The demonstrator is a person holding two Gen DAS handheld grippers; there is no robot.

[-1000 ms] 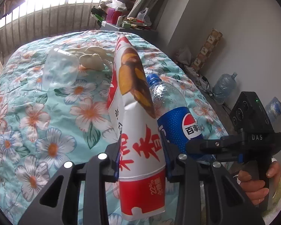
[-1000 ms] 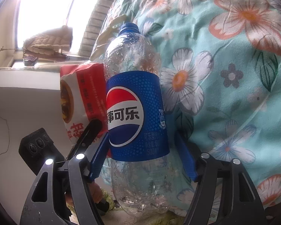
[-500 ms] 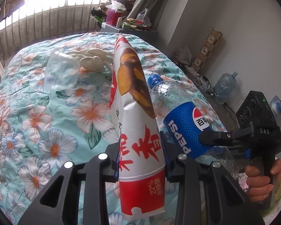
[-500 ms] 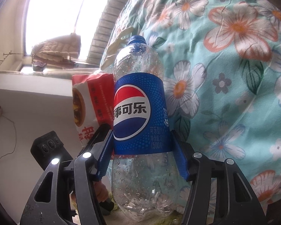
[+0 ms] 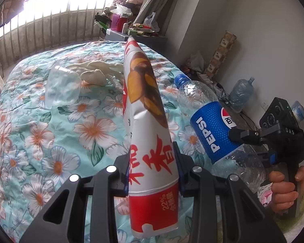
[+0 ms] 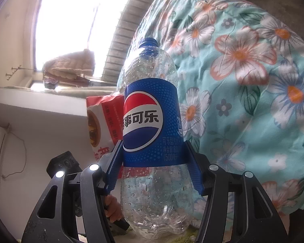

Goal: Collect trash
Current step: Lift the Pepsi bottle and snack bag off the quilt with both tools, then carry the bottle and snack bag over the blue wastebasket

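My left gripper point(image 5: 153, 162) is shut on a red-and-white snack bag point(image 5: 146, 105) that stands upright between its pads above the floral bed point(image 5: 50, 141). To its right, my right gripper point(image 5: 253, 135) is shut on an empty Pepsi bottle point(image 5: 210, 127) with a blue cap, held tilted in the air off the bed's right side. In the right wrist view the blue pads of the right gripper point(image 6: 152, 149) press on the label of the Pepsi bottle point(image 6: 150, 121). The snack bag point(image 6: 103, 121) shows just behind it to the left. A hand point(image 5: 283, 190) holds the right gripper's handle.
A clear plastic cup point(image 5: 62, 87) lies on its side on the bed, next to crumpled cream cloth point(image 5: 95, 73). Beyond the bed's right edge are a large water jug point(image 5: 241, 93) and clutter on the floor. A cluttered shelf point(image 5: 131, 30) stands behind the bed.
The right gripper's pads closed onto the Pepsi bottle, then carried it up and to the right, away from the snack bag. The left gripper and its bag stayed put.
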